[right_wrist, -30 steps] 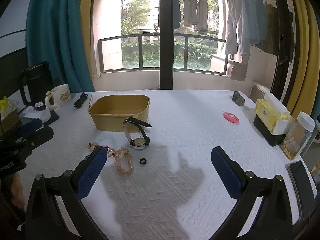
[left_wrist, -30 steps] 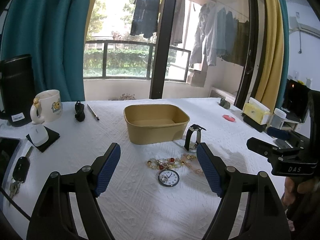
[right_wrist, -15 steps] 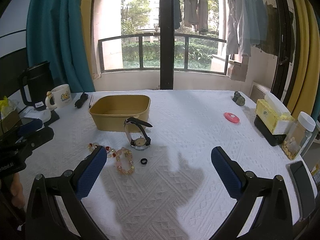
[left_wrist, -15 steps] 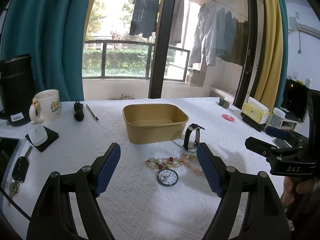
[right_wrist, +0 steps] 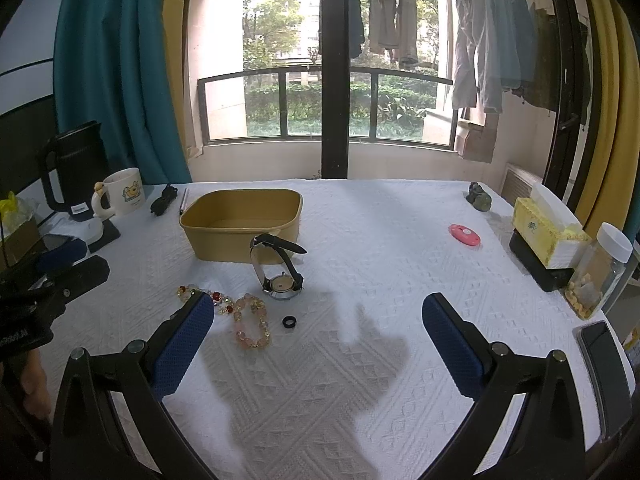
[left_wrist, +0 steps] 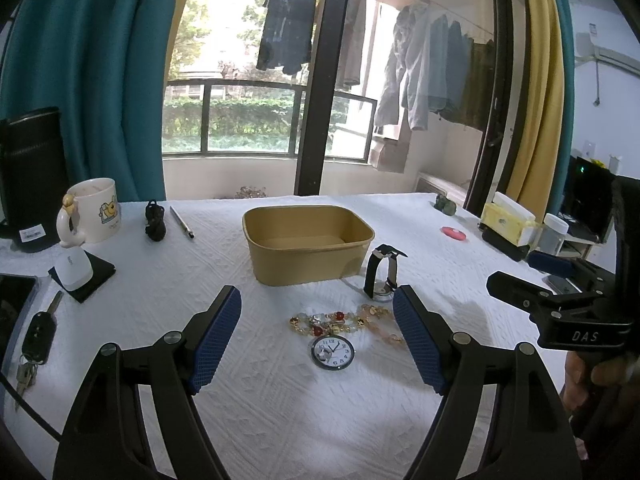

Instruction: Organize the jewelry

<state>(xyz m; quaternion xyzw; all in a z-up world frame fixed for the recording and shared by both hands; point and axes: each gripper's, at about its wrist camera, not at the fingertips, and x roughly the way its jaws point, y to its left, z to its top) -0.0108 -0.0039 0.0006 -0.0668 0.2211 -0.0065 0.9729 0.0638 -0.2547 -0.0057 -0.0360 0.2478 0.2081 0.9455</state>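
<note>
A tan tub (left_wrist: 310, 244) (right_wrist: 242, 224) stands on the white cloth. In front of it lie a black-strapped wristwatch (left_wrist: 382, 276) (right_wrist: 280, 266), a red-and-gold bead bracelet (left_wrist: 326, 324) (right_wrist: 218, 300), a pink bead bracelet (right_wrist: 252, 326), a small black ring (right_wrist: 289, 322) and a strapless watch face (left_wrist: 333, 353). My left gripper (left_wrist: 318, 340) is open and empty, hovering above the bracelet and watch face. My right gripper (right_wrist: 316, 340) is open and empty, just right of the pink bracelet.
At left are a mug (left_wrist: 94, 210), black kettle (right_wrist: 74, 172), pen (left_wrist: 182, 222), white mouse on a black pad (left_wrist: 74, 266) and car key (left_wrist: 38, 334). At right are a tissue box (right_wrist: 546, 232), jar (right_wrist: 600, 270), pink disc (right_wrist: 464, 234) and phone (right_wrist: 602, 346).
The left gripper has drifted slightly; the jewelry sits a touch nearer in the right wrist view. Both grippers stay open and nothing has been picked up.
</note>
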